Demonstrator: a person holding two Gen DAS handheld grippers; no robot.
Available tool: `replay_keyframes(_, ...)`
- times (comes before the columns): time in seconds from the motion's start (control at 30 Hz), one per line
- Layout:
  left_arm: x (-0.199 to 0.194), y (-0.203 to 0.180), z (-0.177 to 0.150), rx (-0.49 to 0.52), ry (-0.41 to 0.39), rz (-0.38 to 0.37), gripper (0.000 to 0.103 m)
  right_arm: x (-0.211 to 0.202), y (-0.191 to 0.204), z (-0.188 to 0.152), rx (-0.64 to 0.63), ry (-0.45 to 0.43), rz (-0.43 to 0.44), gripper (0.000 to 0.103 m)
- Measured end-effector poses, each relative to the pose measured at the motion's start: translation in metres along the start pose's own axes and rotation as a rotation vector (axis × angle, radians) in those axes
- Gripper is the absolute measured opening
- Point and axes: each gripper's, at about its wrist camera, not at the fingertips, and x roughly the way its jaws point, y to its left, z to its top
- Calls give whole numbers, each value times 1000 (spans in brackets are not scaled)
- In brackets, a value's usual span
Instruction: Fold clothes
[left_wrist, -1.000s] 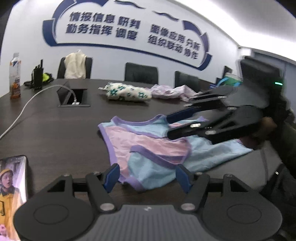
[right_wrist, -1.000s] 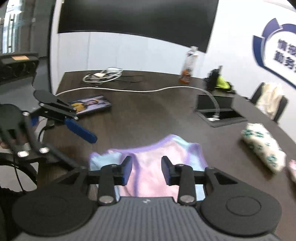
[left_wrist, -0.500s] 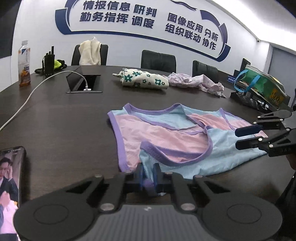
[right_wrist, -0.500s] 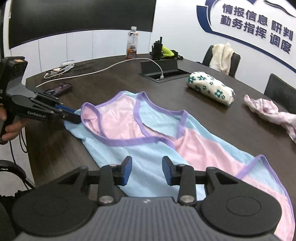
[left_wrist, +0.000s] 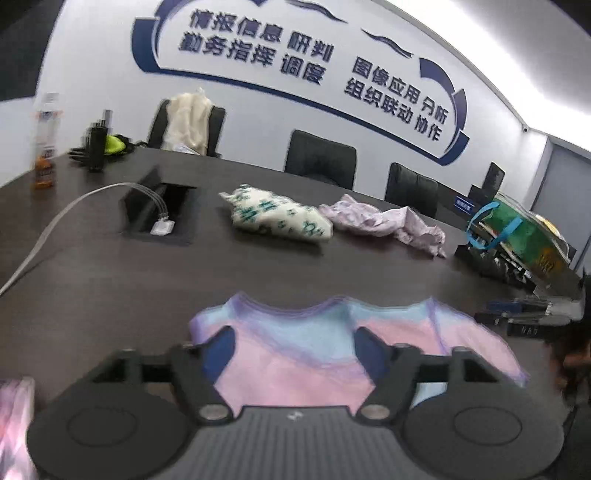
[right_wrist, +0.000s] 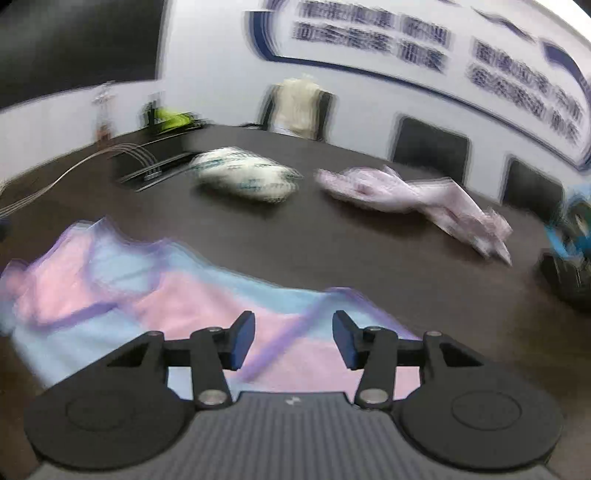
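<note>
Left gripper (left_wrist: 295, 350) is hovering with jaws spread wide, gripping nothing; the pink-and-blue top (left_wrist: 317, 354) is lying flat on the dark table (left_wrist: 110, 288) directly beneath and ahead of its fingers. Right gripper (right_wrist: 293, 339) is also hanging wide open and empty, with the same top (right_wrist: 184, 295) spreading under it and off to its left. Both views are motion-blurred; beyond the fingers a floral bundle (left_wrist: 277, 216) and a crumpled lilac garment (left_wrist: 384, 223) are sitting.

Bright ceiling light glares at the upper right; the right wrist view smears heavily, the left mildly; fisheye bends the edges.
</note>
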Motion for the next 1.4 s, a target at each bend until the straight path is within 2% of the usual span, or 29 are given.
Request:
replay_keyframes(0.07,23,-13,24,-12,39,12,69,16,-20,12,49,37,2,48)
replay_keyframes(0.17,57,-33,59,-30,97,30,69,50,-26,29,45,82,28,48)
replay_keyframes(0.27,90,-52,91,-46,148,48,64,86,-28,41,31,141,29,48)
replay_keyframes(0.37,110,-63,94,-41,141,70,64,109,-34,43,34,183,31,48)
replay_keyframes(0.47,124,-65,93,-69,173,77,60,126,-40,40,34,216,30,47)
replay_keyframes(0.5,127,-66,92,-64,182,74,54,128,-43,39,38,227,36,45)
replay_keyframes(0.57,134,-67,87,-58,206,80,40,132,-49,36,66,244,49,24)
replay_keyframes(0.63,140,-67,82,-54,229,86,12,135,-51,32,88,248,64,20)
replay_keyframes(0.67,142,-66,79,-56,238,84,7,137,-53,31,89,249,67,15)
replay_keyframes(0.7,145,-64,76,-60,245,80,6,137,-52,29,87,249,72,13)
replay_keyframes(0.73,147,-62,74,-69,246,76,2,136,-52,29,86,244,76,6)
replay_keyframes(0.77,148,-60,73,-78,241,76,1,135,-51,28,85,239,79,3)
replay_keyframes(0.9,136,-56,69,-89,195,61,0,117,-47,32,79,168,63,2)
replay_keyframes(1.03,102,-54,67,-113,122,8,0,75,-50,30,122,67,81,2)
replay_keyframes(1.1,80,-55,57,-120,87,-8,0,51,-52,20,150,25,88,2)
replay_keyframes(1.2,51,-61,22,-101,63,-4,0,22,-55,-5,225,-13,100,2)
replay_keyframes(1.37,38,-64,-23,-129,71,-5,1,-4,-44,-69,349,52,104,4)
replay_keyframes(1.4,37,-66,-26,-115,67,1,6,-9,-45,-72,363,46,104,6)
